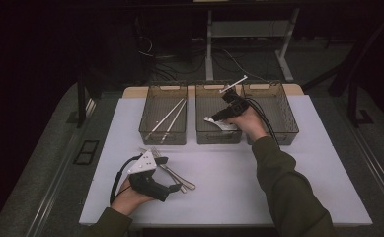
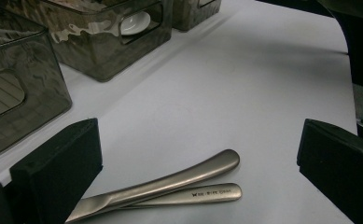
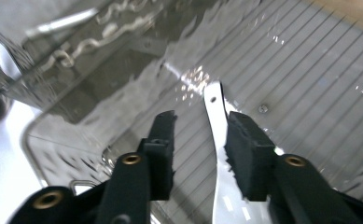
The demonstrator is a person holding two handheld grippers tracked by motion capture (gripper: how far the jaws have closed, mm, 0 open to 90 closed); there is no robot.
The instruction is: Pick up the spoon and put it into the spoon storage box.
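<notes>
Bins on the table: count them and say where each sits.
3, in a row along the far edge of the table. Left bin holds long thin utensils. Middle bin has the right claw over it. Right bin sits beside it, partly hidden by the hand.

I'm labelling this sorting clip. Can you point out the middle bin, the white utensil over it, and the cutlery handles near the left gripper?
middle bin (image 1: 218, 138): high view, front wall.
white utensil (image 3: 215, 109): right gripper view, handle.
cutlery handles (image 2: 179, 177): left gripper view, upper handle.
</notes>
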